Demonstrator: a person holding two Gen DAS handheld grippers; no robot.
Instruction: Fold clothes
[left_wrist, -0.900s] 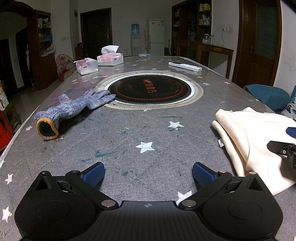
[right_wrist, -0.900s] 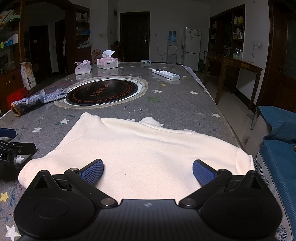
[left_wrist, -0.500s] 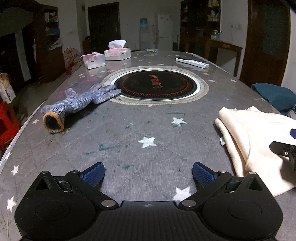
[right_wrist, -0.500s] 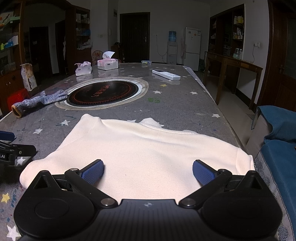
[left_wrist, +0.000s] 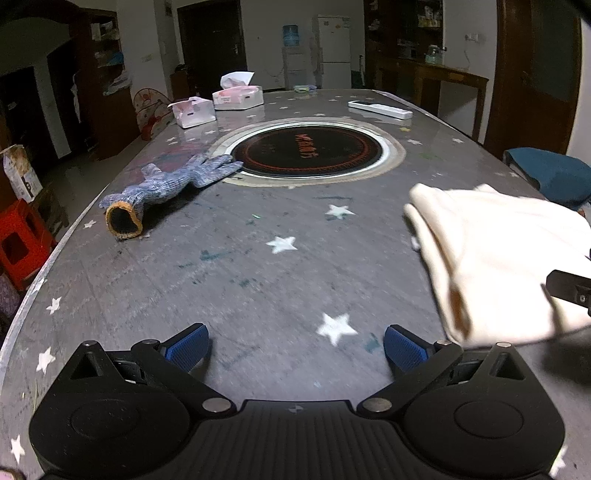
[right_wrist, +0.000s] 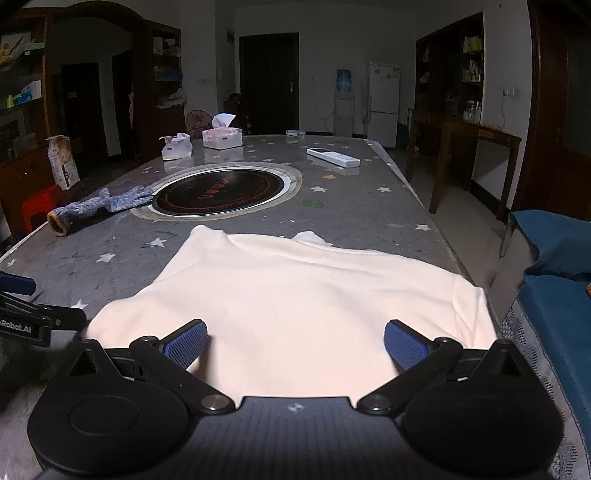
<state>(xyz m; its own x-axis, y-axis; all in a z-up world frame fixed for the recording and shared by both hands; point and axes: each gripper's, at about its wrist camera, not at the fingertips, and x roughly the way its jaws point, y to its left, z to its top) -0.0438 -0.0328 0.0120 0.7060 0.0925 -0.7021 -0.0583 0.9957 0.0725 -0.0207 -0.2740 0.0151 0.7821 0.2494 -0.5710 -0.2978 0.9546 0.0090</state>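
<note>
A cream garment (right_wrist: 295, 295) lies folded flat on the grey star-patterned table (right_wrist: 369, 206). My right gripper (right_wrist: 295, 345) is open and empty, hovering over the garment's near edge. In the left wrist view the garment (left_wrist: 491, 251) lies at the right, its folded edge facing me. My left gripper (left_wrist: 295, 345) is open and empty over bare table, left of the garment. The left gripper's finger shows at the left edge of the right wrist view (right_wrist: 22, 317). The right gripper's finger shows at the right edge of the left wrist view (left_wrist: 570, 288).
A blue knitted glove (left_wrist: 166, 188) lies at the left of a round black hotplate (left_wrist: 310, 151). Two tissue boxes (left_wrist: 221, 103) and a white remote (left_wrist: 380, 109) sit at the far end. A blue sofa (right_wrist: 554, 277) stands by the right table edge. A red stool (left_wrist: 22, 243) stands left.
My left gripper has moved to the right toward the garment and tilted slightly. The right gripper and the garment have stayed nearly still.
</note>
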